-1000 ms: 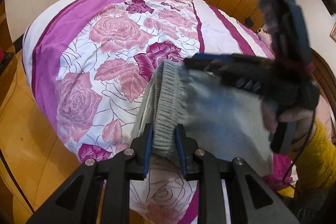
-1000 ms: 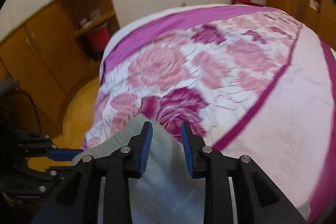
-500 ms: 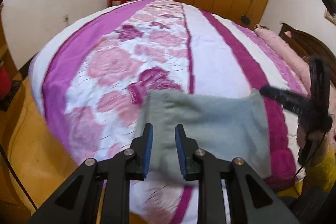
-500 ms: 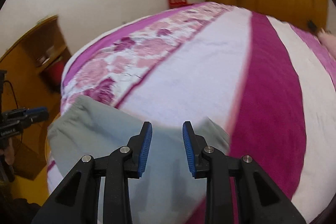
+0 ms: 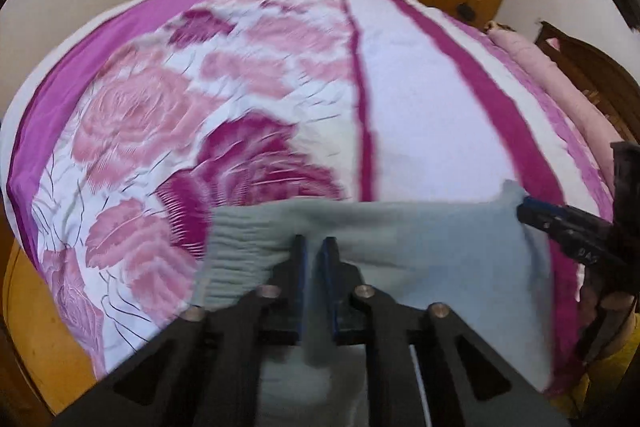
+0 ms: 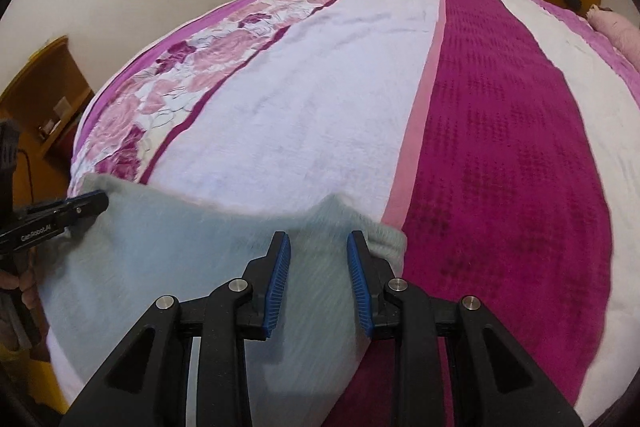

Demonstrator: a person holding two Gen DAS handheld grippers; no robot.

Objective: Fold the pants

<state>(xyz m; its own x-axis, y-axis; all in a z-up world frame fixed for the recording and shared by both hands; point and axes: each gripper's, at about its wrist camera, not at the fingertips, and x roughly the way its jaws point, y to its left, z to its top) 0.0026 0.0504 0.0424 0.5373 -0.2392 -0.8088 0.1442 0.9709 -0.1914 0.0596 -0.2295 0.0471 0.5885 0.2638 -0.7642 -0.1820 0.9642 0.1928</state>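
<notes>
Both grippers have carried the pants [image 5: 420,247] out over the bed [image 5: 280,75] since a second ago. My left gripper [image 5: 313,247] is pinched tight on the ribbed waistband; my right gripper [image 6: 316,251] holds the other end bunched between its pads. I judge the pants already doubled, hanging at the bed's near edge: laying flat and further folds remain. No containers visible.
</notes>
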